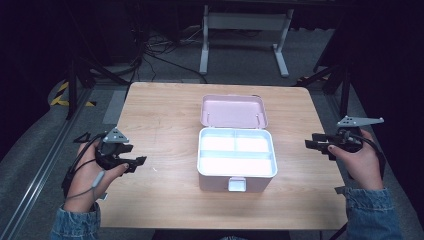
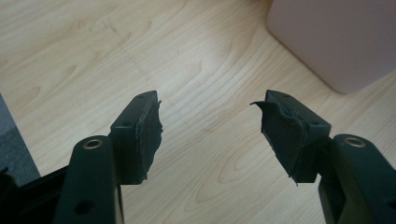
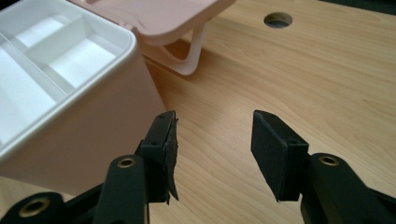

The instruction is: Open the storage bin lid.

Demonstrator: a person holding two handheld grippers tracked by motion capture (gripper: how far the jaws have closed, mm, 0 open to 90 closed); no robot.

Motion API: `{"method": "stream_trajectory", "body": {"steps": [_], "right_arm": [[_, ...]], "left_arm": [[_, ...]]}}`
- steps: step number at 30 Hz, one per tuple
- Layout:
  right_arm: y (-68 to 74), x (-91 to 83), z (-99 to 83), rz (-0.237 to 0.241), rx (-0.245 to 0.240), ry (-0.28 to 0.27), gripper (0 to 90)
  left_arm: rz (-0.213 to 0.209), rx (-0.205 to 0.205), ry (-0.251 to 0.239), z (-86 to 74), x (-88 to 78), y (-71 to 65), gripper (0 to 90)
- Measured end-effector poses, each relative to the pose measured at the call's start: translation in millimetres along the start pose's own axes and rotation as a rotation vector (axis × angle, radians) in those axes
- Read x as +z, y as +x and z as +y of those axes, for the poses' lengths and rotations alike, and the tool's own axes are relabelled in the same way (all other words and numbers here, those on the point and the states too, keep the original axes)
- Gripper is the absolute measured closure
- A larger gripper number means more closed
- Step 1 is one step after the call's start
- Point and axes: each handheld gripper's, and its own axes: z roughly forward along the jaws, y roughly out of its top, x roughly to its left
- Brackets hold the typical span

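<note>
A pink box (image 1: 236,159) stands open in the middle of the wooden table (image 1: 160,115), its lid (image 1: 233,111) tipped back and a white divided tray (image 1: 236,151) inside with nothing in it. My left gripper (image 1: 142,160) hovers over the table's left side, open, nothing between its pads (image 2: 149,133); the box's pink wall (image 2: 336,37) lies ahead to its right. My right gripper (image 1: 311,144) is open at the table's right edge, pointing at the box. In the right gripper view the white tray (image 3: 56,60) and lid (image 3: 168,18) sit to the left of the jaws.
A round cable hole (image 3: 278,19) pierces the table beyond the box. A white desk frame (image 1: 245,30) and cables (image 1: 150,50) stand on the floor behind the table. Yellow-black tape (image 1: 62,95) marks the floor at left.
</note>
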Motion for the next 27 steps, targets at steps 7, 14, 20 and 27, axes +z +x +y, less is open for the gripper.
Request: {"method": "stream_trajectory", "body": {"steps": [7, 14, 20, 27], "right_arm": [[-1.4, 4.9, -4.7, -0.052, -0.007, 0.079, 51.3], [-1.6, 11.9, -8.9, -0.096, -0.014, 0.161, 51.3], [-2.7, 16.6, -13.3, -0.098, -0.008, 0.200, 50.9], [-1.0, 16.5, -13.6, -0.087, -0.004, 0.193, 50.2]], "left_arm": [[0.014, -0.054, 0.105, -10.2, 14.3, 10.5, 37.3], [0.020, -0.065, 0.156, -14.9, 23.1, 15.2, 36.5], [0.019, -0.071, 0.186, -16.8, 27.3, 14.0, 36.2], [-0.003, -0.072, 0.171, -16.2, 27.5, 12.5, 35.7]]}}
